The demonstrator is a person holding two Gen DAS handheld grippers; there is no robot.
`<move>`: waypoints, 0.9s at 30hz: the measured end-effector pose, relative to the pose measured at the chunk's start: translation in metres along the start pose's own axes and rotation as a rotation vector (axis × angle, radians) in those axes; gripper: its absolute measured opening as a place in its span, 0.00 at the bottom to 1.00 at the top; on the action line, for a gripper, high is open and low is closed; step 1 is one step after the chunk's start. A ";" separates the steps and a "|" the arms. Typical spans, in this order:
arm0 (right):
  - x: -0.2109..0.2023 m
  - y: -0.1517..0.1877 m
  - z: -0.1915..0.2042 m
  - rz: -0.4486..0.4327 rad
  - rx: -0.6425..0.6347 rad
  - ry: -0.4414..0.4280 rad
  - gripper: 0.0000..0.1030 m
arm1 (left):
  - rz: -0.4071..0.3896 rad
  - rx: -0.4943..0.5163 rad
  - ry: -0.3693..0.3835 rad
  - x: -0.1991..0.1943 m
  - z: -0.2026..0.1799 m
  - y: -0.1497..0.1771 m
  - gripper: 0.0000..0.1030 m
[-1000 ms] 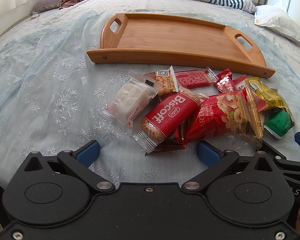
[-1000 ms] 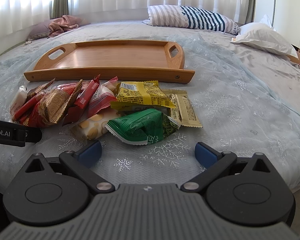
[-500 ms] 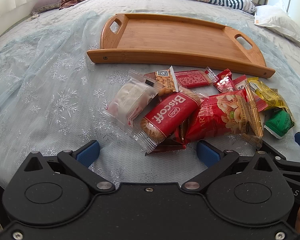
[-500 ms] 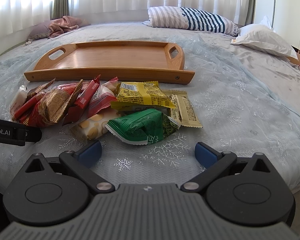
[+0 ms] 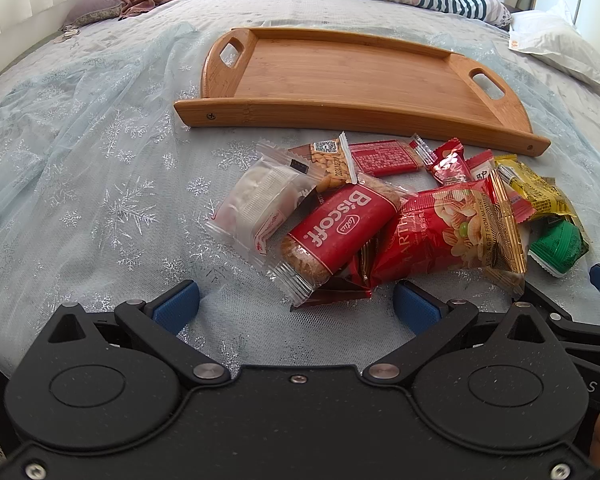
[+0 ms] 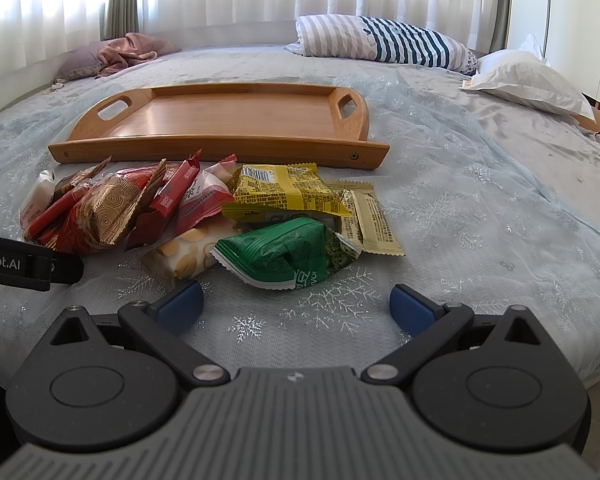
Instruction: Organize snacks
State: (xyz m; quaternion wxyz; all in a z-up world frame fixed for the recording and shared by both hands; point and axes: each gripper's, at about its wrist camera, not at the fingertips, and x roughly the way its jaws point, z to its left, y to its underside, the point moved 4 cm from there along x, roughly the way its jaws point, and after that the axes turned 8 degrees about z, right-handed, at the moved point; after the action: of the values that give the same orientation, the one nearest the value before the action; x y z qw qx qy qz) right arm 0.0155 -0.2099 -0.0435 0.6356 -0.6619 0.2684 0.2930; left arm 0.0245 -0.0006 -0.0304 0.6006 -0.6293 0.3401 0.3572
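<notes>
Change: nothing has moved since the earlier frames; both claws and every packet lie as they did.
Snacks: a loose heap on the bed [image 5: 80,152], just in front of the tray [image 5: 340,76], which holds nothing so far.
Left side of heap: a white packet [image 5: 260,200], the Biscoff pack [image 5: 336,228] leaning on it, and a red nut bag [image 5: 448,232] overlapping the Biscoff's far end.
Right side of heap: a green packet [image 6: 288,252] nearest the right claw, a yellow packet [image 6: 284,192] behind it, and a beige sachet [image 6: 368,216] beside them.
Left claw [image 5: 296,304]: jaws wide, nothing between them, low over the bedspread and just short of the Biscoff pack.
Right claw [image 6: 296,304]: jaws wide and empty, low and level, aimed at the green packet and just short of it.
Pose: both are held side by side near the bed's front edge, pointing towards the tray; the left claw's body shows at the left edge of the right view.
Risk, overlap: lifting the Biscoff would likely drag the nut bag or the white packet along, since they touch.
Risk, slip: glossy, puffy wrappers may squirt out of a pinch taken at the bulge instead of the crimped end.
Risk, surface: the soft bedspread gives under pressure, so a low pinch could catch the netting.
</notes>
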 end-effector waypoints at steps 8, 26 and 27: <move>0.000 0.001 0.000 -0.002 -0.001 0.001 1.00 | -0.001 0.000 0.000 0.000 0.000 0.000 1.00; -0.002 0.002 0.000 -0.010 -0.003 0.002 1.00 | -0.003 0.004 -0.003 0.000 0.000 0.000 1.00; -0.002 0.002 0.000 -0.010 -0.004 0.002 1.00 | -0.002 0.005 -0.003 -0.004 -0.002 -0.002 1.00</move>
State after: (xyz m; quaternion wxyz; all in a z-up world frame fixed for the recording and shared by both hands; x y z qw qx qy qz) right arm 0.0127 -0.2101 -0.0435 0.6354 -0.6649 0.2652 0.2895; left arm 0.0241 -0.0024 -0.0264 0.6031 -0.6277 0.3392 0.3567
